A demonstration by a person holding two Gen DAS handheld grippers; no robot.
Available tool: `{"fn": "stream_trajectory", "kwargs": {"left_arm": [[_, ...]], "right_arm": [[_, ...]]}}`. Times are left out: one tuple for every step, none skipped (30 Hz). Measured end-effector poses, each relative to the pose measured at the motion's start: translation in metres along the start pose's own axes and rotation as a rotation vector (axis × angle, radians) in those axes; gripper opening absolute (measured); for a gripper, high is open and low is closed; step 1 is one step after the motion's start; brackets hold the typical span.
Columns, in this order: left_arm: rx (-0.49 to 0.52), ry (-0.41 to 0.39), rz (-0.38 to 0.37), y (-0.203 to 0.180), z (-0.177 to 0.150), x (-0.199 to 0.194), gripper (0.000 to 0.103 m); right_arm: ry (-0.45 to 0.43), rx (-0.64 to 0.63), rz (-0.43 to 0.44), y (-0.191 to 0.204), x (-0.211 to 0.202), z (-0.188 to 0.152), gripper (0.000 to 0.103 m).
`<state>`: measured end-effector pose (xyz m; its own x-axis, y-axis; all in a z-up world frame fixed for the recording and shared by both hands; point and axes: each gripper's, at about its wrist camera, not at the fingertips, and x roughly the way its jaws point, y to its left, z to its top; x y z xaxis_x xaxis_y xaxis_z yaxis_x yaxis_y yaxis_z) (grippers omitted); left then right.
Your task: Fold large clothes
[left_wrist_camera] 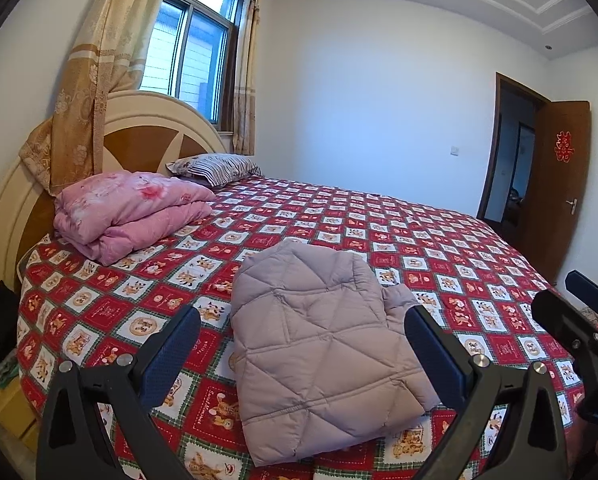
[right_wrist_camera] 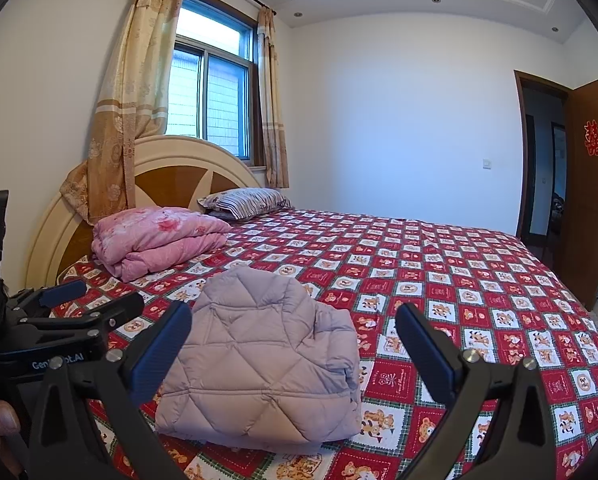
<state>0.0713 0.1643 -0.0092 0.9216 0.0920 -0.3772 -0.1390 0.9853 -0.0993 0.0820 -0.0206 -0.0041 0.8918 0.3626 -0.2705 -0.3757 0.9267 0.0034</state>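
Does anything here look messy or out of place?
Mostly tidy. The quilted jacket lies folded on the bedspread, one bunched part poking out its right side. The left curtain drapes over the headboard.

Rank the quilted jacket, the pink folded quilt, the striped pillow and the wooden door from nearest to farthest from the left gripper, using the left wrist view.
1. Quilted jacket, between the open left gripper fingers.
2. Pink folded quilt, left, by the headboard.
3. Striped pillow, behind the quilt.
4. Wooden door, far right, across the bed.
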Motion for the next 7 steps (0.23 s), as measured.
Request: {"fn": "stream_trajectory", "kwargs": {"left_arm": [[0.005,-0.006,0.005,-0.0007,-0.0007,0.0,0.102],[0.012,-0.007,0.01,-0.0015,-0.0011,0.0001,0.102],[0.019,-0.008,0.009,-0.0021,-0.0019,-0.0001,0.102],[0.024,-0.011,0.009,-0.003,-0.0023,0.0,0.102],[0.029,-0.013,0.012,-0.0039,-0.0024,0.0,0.102],[0.031,-0.013,0.012,-0.0044,-0.0023,0.0001,0.102],[0.03,-0.012,0.008,-0.0048,-0.0021,0.0009,0.102]], "right_arm": [[0.001,0.001,0.001,0.0,-0.0001,-0.0001,0.103],[0.002,0.002,0.002,-0.0011,0.0001,-0.0002,0.103],[0.003,0.002,0.003,-0.0012,-0.0001,0.0,0.103],[0.004,0.002,0.003,-0.0012,0.0,0.0,0.103],[0.005,0.002,0.003,-0.0011,0.0001,0.0002,0.103],[0.006,0.001,0.003,-0.0013,0.0001,-0.0002,0.103],[0.006,0.001,0.002,-0.0011,0.0002,0.0004,0.103]]}}
